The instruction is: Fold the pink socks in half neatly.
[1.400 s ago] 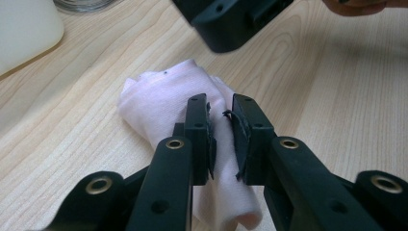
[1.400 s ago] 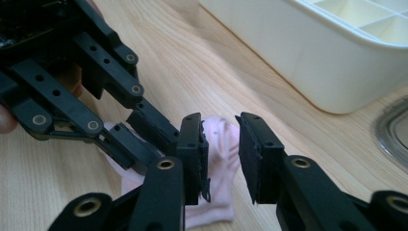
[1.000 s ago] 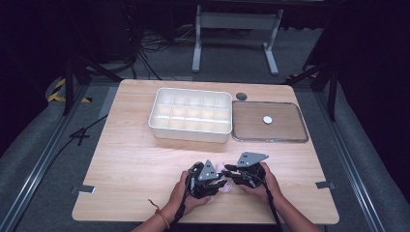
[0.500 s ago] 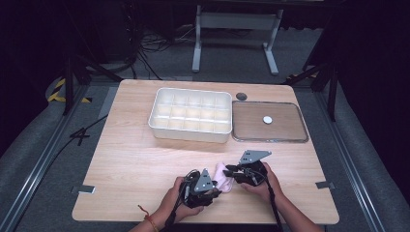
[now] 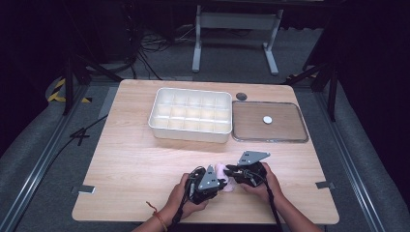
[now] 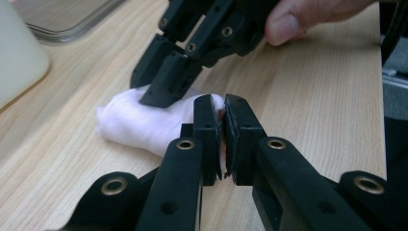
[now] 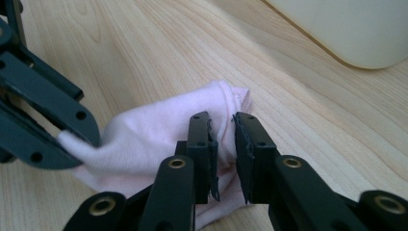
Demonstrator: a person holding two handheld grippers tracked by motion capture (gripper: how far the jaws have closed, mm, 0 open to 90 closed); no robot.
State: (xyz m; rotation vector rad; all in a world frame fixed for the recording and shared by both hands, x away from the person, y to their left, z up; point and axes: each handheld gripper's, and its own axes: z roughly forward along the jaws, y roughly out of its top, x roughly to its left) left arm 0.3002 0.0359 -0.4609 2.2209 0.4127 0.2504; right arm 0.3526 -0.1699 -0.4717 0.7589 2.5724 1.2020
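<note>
A small pale pink cloth (image 5: 225, 175) lies bunched on the wooden table (image 5: 135, 164) near its front edge, between my two grippers. My left gripper (image 5: 220, 182) points right at it. In the left gripper view my left gripper (image 6: 223, 115) has just closed further, pinching an edge of the cloth (image 6: 134, 122) between nearly touching jaws. My right gripper (image 5: 233, 173) faces it from the right. In the right gripper view my right gripper (image 7: 222, 122) is shut on a fold of the cloth (image 7: 154, 139), and the left gripper's jaw tips (image 7: 72, 139) grip the cloth's far end.
A white compartment box (image 5: 189, 136) stands at mid table. To its right lies a shallow clear tray (image 5: 270, 140) with a small white disc (image 5: 267, 119) in it. A dark round spot (image 5: 241, 96) sits near the far edge. Both hands rest close to the front edge.
The left hand has shifted slightly toward the front edge, and the pink cloth now shows between the two grippers. The right hand has stayed put.
</note>
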